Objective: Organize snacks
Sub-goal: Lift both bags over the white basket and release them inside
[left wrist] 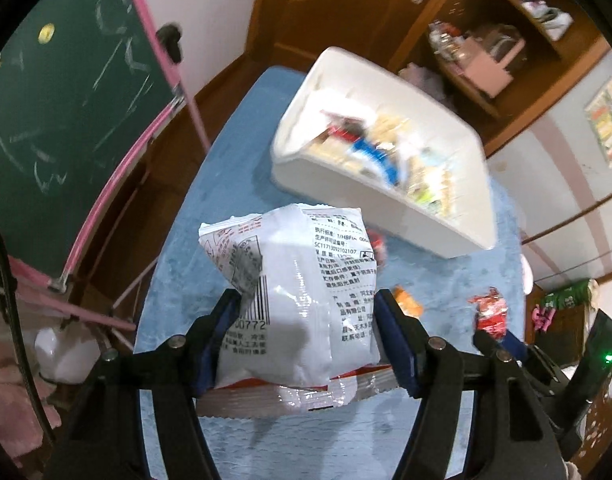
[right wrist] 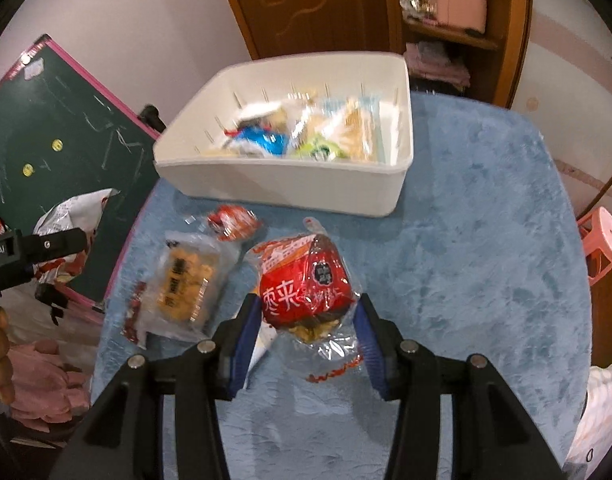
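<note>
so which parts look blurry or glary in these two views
Left wrist view: the white bin and its contents are motion-smeared, while the white snack bag in the left gripper is sharp, with glare streaks. Right wrist view: the bin's contents are smeared, the red snack pack shows specular glare.

Snacks inside the white bin (left wrist: 390, 216) are blurred beyond telling apart.

We see a white snack packet (left wrist: 293, 296) with black print and a barcode, pinched upright above the blue table. A white bin (right wrist: 289, 184) holds mixed snacks; before it lie a red-labelled bun (right wrist: 306, 284), a yellow biscuit pack (right wrist: 187, 284) and a small red-orange packet (right wrist: 231, 222).
</note>
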The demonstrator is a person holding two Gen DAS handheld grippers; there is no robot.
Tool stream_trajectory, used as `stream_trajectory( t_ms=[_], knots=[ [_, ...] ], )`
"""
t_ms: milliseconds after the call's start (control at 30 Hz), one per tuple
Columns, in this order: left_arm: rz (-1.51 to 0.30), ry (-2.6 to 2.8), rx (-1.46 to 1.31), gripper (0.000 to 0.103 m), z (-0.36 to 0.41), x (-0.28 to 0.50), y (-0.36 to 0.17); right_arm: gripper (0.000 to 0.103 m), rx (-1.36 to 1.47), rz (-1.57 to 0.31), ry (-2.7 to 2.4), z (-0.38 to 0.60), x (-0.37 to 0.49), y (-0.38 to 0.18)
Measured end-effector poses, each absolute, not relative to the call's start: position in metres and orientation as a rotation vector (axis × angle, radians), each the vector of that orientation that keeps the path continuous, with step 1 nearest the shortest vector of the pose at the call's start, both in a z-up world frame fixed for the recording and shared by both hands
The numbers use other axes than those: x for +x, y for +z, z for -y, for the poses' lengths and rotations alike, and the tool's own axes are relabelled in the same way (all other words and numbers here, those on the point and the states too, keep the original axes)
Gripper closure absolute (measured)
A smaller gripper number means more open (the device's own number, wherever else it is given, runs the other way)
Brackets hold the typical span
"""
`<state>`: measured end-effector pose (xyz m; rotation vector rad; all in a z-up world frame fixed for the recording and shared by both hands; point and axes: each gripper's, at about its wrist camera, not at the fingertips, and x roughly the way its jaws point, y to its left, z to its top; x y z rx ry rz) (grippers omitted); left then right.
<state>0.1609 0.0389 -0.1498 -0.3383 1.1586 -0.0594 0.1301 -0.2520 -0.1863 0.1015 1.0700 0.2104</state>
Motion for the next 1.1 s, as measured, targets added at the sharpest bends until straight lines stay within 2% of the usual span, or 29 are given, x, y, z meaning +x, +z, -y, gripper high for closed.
stream_trajectory(
  t_ms=[367, 733, 1100],
  knots=[
    [-0.981, -0.168, -0.262, 0.037, -0.007, 0.18, -0.059, 0.055, 0.084, -0.868, 0.258, 0.252, 0.133, -0.101],
    [-0.809, -0.201, -0.16, 0.036, 0.009, 0.232, 0.029, 0.055, 0.087, -0.603, 0.249, 0.27, 0.18, 0.013],
    [-0.698, -0.193, -0.098, 0.036, 0.03, 0.289, 0.081, 0.055, 0.045, -0.493, 0.246, 0.263, 0.241, 0.07]
  ],
)
